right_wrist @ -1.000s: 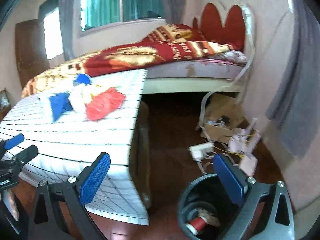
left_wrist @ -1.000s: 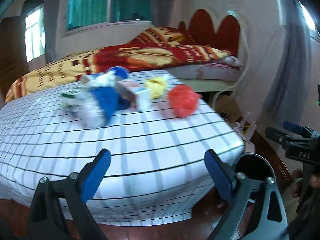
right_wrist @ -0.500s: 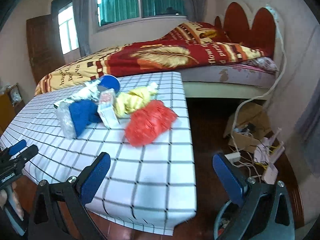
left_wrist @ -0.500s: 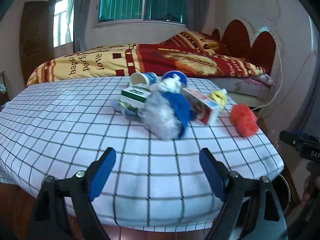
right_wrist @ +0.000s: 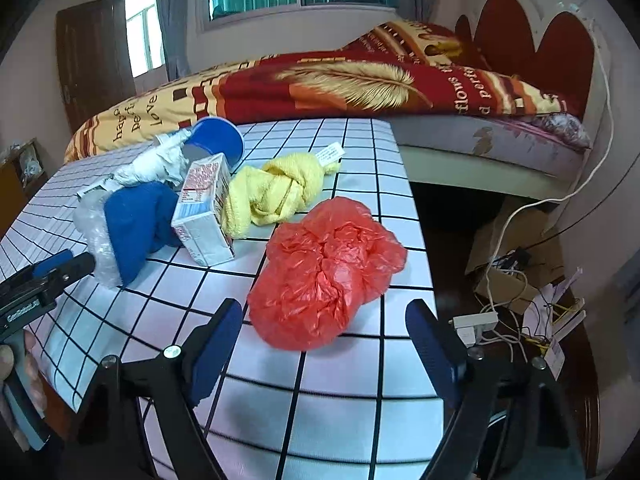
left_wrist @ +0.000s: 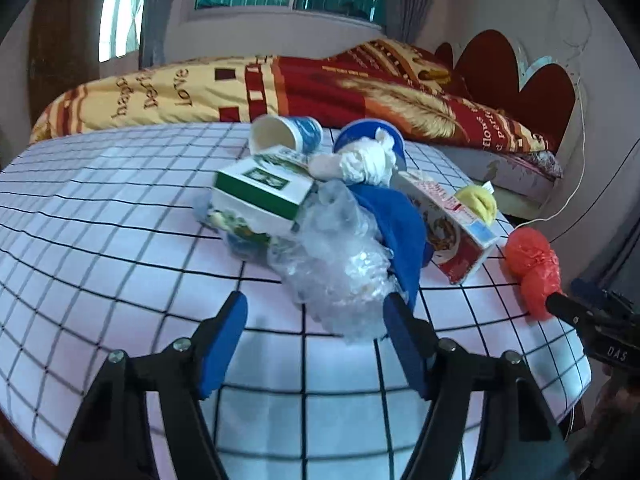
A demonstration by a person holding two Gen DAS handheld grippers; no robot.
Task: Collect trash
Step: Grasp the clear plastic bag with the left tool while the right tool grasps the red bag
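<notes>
Hovering with fingers spread wide, the right hand-held gripper (right_wrist: 324, 344) frames the crumpled red plastic bag (right_wrist: 326, 272) on the checkered surface (right_wrist: 340, 404); the left hand-held gripper (left_wrist: 316, 336), equally released, faces the clear plastic wrap (left_wrist: 336, 264).

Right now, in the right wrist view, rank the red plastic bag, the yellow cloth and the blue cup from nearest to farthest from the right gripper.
1. Red plastic bag: just ahead of the open right gripper, near the table edge.
2. Yellow cloth: behind the bag, mid-table.
3. Blue cup: far left, toward the bed.
</notes>
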